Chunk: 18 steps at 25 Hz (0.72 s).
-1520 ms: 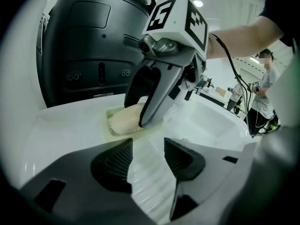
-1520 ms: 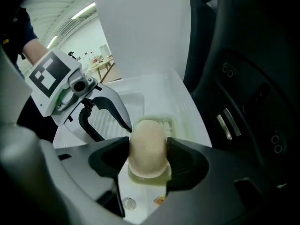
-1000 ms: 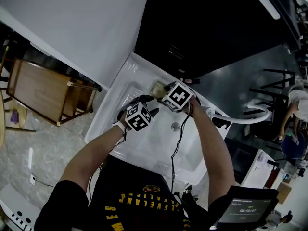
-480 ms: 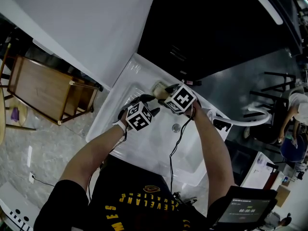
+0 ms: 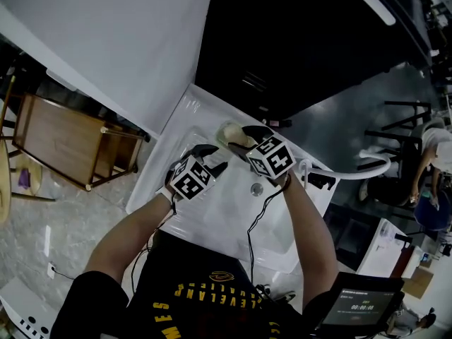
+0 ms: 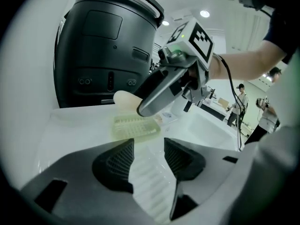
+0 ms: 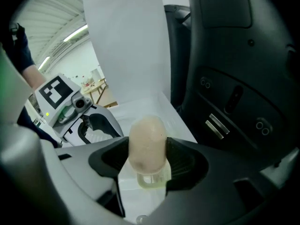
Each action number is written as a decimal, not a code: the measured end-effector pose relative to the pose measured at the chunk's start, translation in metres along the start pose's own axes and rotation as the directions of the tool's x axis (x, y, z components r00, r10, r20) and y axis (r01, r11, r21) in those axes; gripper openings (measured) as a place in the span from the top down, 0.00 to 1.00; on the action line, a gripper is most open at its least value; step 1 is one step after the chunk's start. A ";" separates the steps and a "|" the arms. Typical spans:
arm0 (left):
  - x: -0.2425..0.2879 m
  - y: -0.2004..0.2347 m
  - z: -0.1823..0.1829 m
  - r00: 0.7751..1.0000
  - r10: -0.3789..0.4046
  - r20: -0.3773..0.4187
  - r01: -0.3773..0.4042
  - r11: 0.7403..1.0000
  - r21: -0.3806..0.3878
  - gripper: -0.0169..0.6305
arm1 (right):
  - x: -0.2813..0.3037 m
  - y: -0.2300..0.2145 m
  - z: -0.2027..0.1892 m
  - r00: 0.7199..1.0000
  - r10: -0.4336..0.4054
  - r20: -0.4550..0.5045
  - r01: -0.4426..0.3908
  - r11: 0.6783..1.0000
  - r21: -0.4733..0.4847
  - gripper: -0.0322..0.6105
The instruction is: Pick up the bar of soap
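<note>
The bar of soap (image 7: 147, 142) is a pale cream oval. My right gripper (image 7: 147, 161) is shut on it, holding it on end a little above the clear ribbed soap dish (image 7: 152, 180). In the head view the soap (image 5: 229, 133) shows at the sink's back ledge, just beyond the right gripper (image 5: 244, 138). The left gripper view has the soap (image 6: 123, 99) behind the right gripper's fingers (image 6: 157, 96), with the soap dish (image 6: 135, 126) bare on the ledge. My left gripper (image 6: 147, 158) stands open over the ribbed ledge with nothing between its fingers, close to the left of the right one (image 5: 210, 158).
The white sink (image 5: 212, 221) has a drain (image 5: 257, 188) in its basin and a black fitting (image 5: 318, 180) with a white hose (image 5: 364, 171) at its right. A large black machine (image 6: 105, 50) rises right behind the ledge. A wooden table (image 5: 60, 136) stands at the left.
The right gripper has drawn back and up a little with the soap in it, so the soap stands off the dish. The left gripper has shifted slightly left.
</note>
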State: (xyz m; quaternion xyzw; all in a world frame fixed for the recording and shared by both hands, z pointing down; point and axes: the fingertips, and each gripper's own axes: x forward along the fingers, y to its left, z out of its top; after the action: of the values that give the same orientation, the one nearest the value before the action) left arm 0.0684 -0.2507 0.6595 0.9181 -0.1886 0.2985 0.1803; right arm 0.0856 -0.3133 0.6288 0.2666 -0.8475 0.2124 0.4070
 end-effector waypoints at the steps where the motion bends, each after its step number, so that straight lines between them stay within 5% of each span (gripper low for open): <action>1: -0.005 -0.001 0.002 1.000 0.001 0.014 -0.001 1.000 -0.018 0.65 | -0.006 0.001 0.004 0.999 -0.010 0.043 0.009 1.000 0.027 0.53; 9: -0.061 -0.010 0.049 0.976 0.015 0.217 0.021 0.986 -0.163 0.65 | -0.065 0.026 0.036 0.929 -0.055 0.366 -0.029 0.975 0.220 0.53; 18: -0.146 -0.051 0.126 0.881 0.013 0.473 0.137 0.950 -0.281 0.65 | -0.154 0.062 0.044 0.811 -0.148 0.566 -0.008 0.965 0.264 0.53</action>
State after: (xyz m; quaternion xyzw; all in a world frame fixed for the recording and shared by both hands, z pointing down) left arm 0.0427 -0.2278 0.4627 0.9293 -0.2405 0.0288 0.2788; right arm 0.1027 -0.2479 0.4707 0.3997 -0.8863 0.2121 0.0990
